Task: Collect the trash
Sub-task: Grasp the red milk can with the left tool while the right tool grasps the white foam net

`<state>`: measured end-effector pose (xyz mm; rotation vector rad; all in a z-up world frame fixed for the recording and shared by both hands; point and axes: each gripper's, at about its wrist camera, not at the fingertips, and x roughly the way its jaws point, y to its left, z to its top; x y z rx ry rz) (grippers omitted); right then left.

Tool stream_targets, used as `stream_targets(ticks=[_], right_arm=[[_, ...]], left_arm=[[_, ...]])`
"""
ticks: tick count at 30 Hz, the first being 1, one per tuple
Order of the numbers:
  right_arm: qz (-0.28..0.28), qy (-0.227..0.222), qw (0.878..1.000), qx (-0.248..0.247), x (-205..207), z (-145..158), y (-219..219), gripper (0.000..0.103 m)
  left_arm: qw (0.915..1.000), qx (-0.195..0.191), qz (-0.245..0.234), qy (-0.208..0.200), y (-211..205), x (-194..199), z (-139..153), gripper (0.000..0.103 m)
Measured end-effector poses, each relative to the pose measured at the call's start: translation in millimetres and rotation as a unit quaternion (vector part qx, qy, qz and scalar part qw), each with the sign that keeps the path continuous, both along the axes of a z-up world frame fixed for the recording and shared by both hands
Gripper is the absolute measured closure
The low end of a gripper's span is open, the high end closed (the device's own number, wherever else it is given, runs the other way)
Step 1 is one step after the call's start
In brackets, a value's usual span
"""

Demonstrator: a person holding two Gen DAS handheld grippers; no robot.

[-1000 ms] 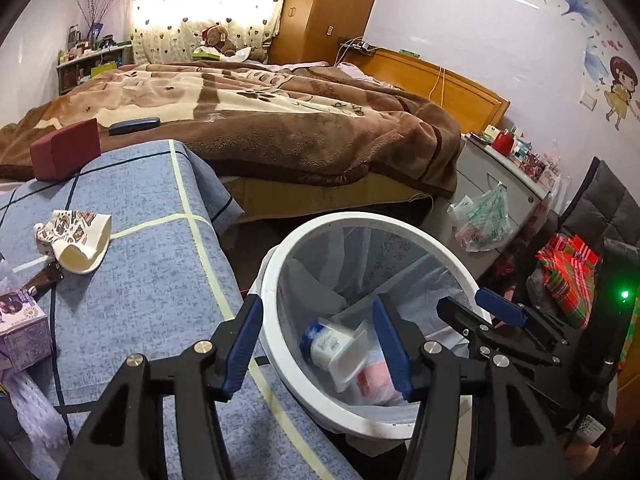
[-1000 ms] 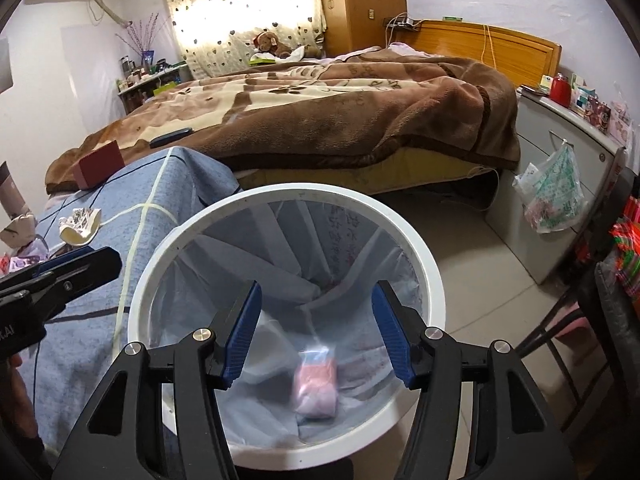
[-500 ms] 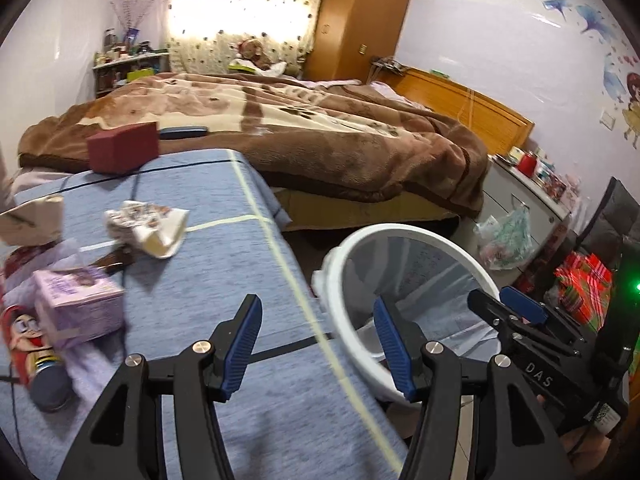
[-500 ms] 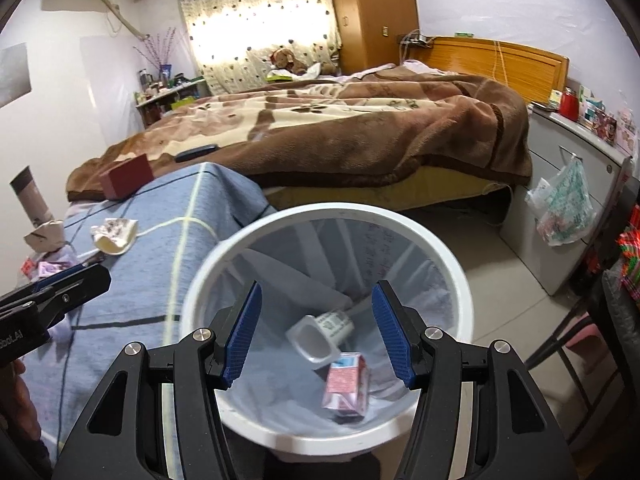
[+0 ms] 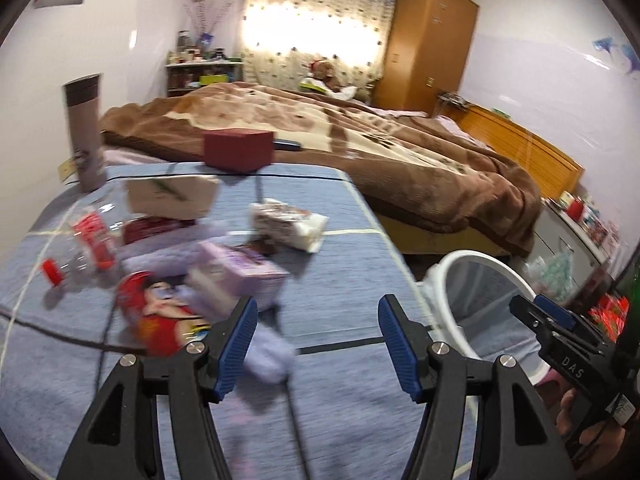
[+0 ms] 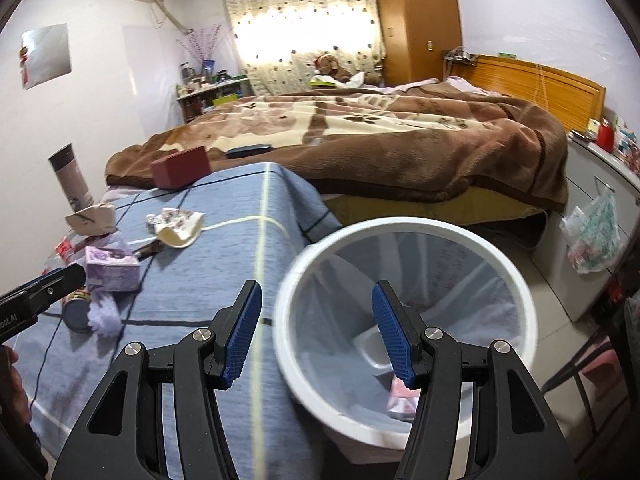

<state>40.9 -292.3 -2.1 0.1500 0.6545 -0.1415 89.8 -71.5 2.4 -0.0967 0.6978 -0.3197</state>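
Observation:
A white trash bin (image 6: 404, 320) lined with a clear bag stands beside the blue-clothed table (image 6: 240, 240); it holds a white cup (image 6: 370, 350) and a pink carton (image 6: 402, 402). My right gripper (image 6: 316, 332) is open and empty above the bin's left rim. My left gripper (image 5: 314, 344) is open and empty over the table (image 5: 332, 280), facing a trash pile: a purple box (image 5: 236, 276), a red printed can (image 5: 160, 316), a crumpled wrapper (image 5: 288, 224), a clear bottle (image 5: 80, 252) and purple tissue (image 5: 268, 356). The bin (image 5: 480, 312) shows at its right.
A maroon box (image 5: 238, 148) and a grey tumbler (image 5: 84, 132) stand at the table's far edge. A bed with a brown blanket (image 6: 380, 140) lies behind. A grey cabinet (image 6: 600, 216) with a hanging plastic bag (image 6: 592, 236) stands at the right.
My left gripper has swung left from over the bin to over the table's trash pile. My right gripper has shifted left, so the bin now sits right of centre. Both stay open.

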Motion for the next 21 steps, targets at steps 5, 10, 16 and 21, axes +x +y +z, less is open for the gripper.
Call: stream_targets(ticks=[5, 10, 16, 21], right_arm=[[0.030, -0.001, 1.000, -0.002, 8.9, -1.3, 24.7, 0.044], [0.064, 0.003, 0.998, -0.005, 19.9, -3.2, 51.2, 0.044], [0.113, 0.014, 0.993, -0.005, 33.8, -5.6, 85.4, 0.044], [0.136, 0.029, 0.990, 0.007, 41.1, -10.3, 103.3, 0.044]], left_arm=[[0.9992, 0.002, 0.039, 0.003, 35.1, -3.2, -3.6, 0.037], [0.9973, 0.005, 0.072, 0.014, 68.7, -0.9, -10.6, 0.036], [0.9956, -0.013, 0.084, 0.039, 90.8, 4.8, -25.2, 0.032], [0.9937, -0.047, 0.081, 0.061, 99.5, 13.7, -32.2, 0.032]])
